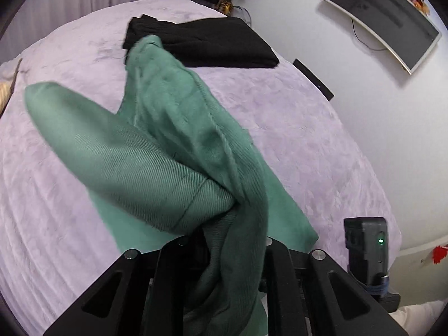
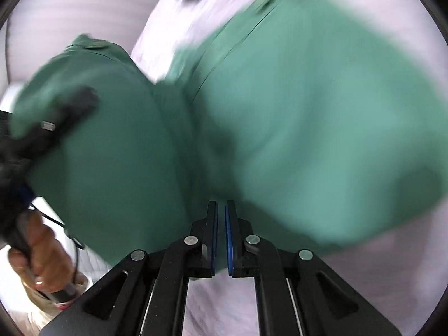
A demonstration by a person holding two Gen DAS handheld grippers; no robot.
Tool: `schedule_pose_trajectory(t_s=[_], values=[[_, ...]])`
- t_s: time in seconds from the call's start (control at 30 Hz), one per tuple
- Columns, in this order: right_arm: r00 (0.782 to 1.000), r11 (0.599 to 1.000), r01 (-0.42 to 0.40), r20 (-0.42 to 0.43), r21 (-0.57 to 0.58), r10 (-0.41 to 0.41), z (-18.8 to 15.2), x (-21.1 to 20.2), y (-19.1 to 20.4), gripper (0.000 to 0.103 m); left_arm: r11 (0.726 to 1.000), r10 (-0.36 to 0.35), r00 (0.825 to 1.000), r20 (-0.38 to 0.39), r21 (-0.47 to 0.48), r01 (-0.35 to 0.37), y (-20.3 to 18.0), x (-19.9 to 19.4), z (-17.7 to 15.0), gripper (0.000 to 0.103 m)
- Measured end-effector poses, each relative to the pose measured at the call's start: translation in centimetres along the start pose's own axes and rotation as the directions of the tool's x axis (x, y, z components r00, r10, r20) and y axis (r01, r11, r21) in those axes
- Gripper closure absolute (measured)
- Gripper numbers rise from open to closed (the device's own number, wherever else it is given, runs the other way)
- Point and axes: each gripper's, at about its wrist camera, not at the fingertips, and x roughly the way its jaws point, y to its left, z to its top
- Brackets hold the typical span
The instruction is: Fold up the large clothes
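A large green garment (image 1: 168, 128) hangs bunched over the lilac bed cover (image 1: 308, 145). My left gripper (image 1: 226, 236) is shut on a thick wad of it, and the cloth hides the fingertips. In the blurred right wrist view the same green garment (image 2: 294, 106) spreads wide. Its folds run down into my right gripper (image 2: 221, 210), whose blue pads (image 2: 229, 232) stand almost together on the cloth's edge. The left gripper (image 2: 84, 98) shows there at the left, sunk into the fabric and held by a hand (image 2: 42, 252).
A folded black garment (image 1: 212, 44) lies at the far end of the bed. A television (image 1: 392, 22) hangs on the white wall to the right. A small black device with a green light (image 1: 366, 246) sits beside the left gripper.
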Motion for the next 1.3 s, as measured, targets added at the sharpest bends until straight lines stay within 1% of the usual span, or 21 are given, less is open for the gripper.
schedule_pose_trajectory(t_s=[0.1,0.2,0.3,0.33,0.37,0.43,0.5,0.57,0.7,0.73,0.77,0.8,0.87,1.0,1.03,1.1,1.17,1.2,1.23,1.27,1.3], values=[[0.998,0.996,0.000,0.060,0.091,-0.006,0.9,-3.2,-4.6,0.093,0.999,0.032,0.998,-0.058,0.015,-0.031,-3.1,5.1,1.0,0.086],[0.998,0.985,-0.016,0.057,0.174,0.006,1.2,-4.4,-8.7,0.093,0.990,0.128,0.985,-0.112,0.068,-0.121,-5.7,9.2,0.7,0.086],[0.998,0.976,-0.050,0.057,0.211,0.038,1.1,-4.3,-10.4,0.093,0.970,0.221,0.969,-0.106,0.124,-0.208,-7.2,10.5,-0.3,0.085],[0.997,0.973,-0.063,0.059,0.220,0.051,1.2,-4.3,-10.7,0.093,0.968,0.227,0.969,-0.100,0.129,-0.213,-7.4,10.4,-0.4,0.066],[0.996,0.971,-0.073,0.059,0.229,0.061,1.8,-3.1,-10.1,0.093,0.974,0.202,0.975,-0.097,0.125,-0.189,-7.6,10.3,-0.4,0.032],[0.996,0.967,-0.086,0.057,0.239,0.075,2.2,-2.9,-10.5,0.093,0.979,0.174,0.983,-0.051,0.115,-0.167,-8.1,9.3,-0.5,0.005],[0.996,0.968,-0.086,0.051,0.234,0.076,2.4,-3.1,-10.7,0.093,0.975,0.187,0.982,-0.008,0.124,-0.185,-8.8,8.7,-0.5,0.004],[0.997,0.971,-0.074,0.047,0.227,0.065,3.2,-3.6,-10.7,0.093,0.978,0.177,0.984,-0.007,0.111,-0.175,-8.7,7.7,-0.2,0.004],[0.997,0.977,-0.035,0.076,0.210,0.020,3.8,-5.2,-9.3,0.093,0.985,0.170,0.983,0.065,0.020,-0.171,-5.6,4.0,-0.2,0.004],[0.996,0.977,-0.026,0.091,0.210,0.007,3.4,-5.5,-8.4,0.093,0.984,0.178,0.981,0.073,-0.016,-0.177,-4.2,3.2,-0.3,0.000],[0.994,0.978,-0.009,0.105,0.208,-0.013,3.5,-6.4,-8.5,0.082,0.981,0.190,0.979,0.076,-0.050,-0.186,-2.9,2.4,-0.7,0.000],[0.992,0.981,0.013,0.121,0.194,-0.037,3.8,-7.2,-8.2,0.065,0.975,0.210,0.975,0.072,-0.085,-0.204,-1.4,1.7,-1.1,0.000],[0.986,0.988,0.050,0.149,0.143,-0.071,4.3,-8.5,-7.1,0.050,0.957,0.257,0.966,0.040,-0.149,-0.249,1.6,1.1,-2.4,0.000],[0.979,0.994,0.099,0.181,-0.047,-0.089,5.8,-9.8,-2.2,0.049,0.913,0.317,0.946,-0.064,-0.250,-0.323,6.4,1.2,-5.9,0.000],[0.980,0.988,0.112,0.179,-0.106,-0.092,6.5,-9.5,-0.7,0.047,0.904,0.315,0.945,-0.091,-0.273,-0.328,7.3,1.4,-6.9,0.000],[0.981,0.956,0.154,0.157,-0.250,-0.117,7.0,-8.5,2.7,0.036,0.896,0.305,0.944,-0.124,-0.300,-0.328,8.2,1.6,-8.6,0.000],[0.975,0.899,0.220,0.120,-0.378,-0.188,7.2,-6.2,5.8,0.033,0.893,0.291,0.946,-0.140,-0.315,-0.321,8.4,1.9,-9.8,0.000],[0.962,0.860,0.273,0.101,-0.432,-0.255,7.3,-4.6,6.7,0.033,0.893,0.284,0.948,-0.144,-0.320,-0.317,8.3,2.1,-10.1,0.000],[0.948,0.831,0.309,0.081,-0.463,-0.308,7.4,-3.2,7.2,0.033,0.893,0.275,0.950,-0.145,-0.326,-0.309,8.3,2.1,-10.4,0.000],[0.936,0.809,0.328,0.051,-0.488,-0.349,6.8,-2.4,7.0,0.046,0.895,0.267,0.953,-0.141,-0.332,-0.299,8.1,2.1,-10.5,0.000],[0.924,0.794,0.343,0.027,-0.501,-0.382,6.5,-1.4,6.4,0.099,0.897,0.261,0.956,-0.131,-0.333,-0.291,7.9,1.9,-10.5,0.000]])
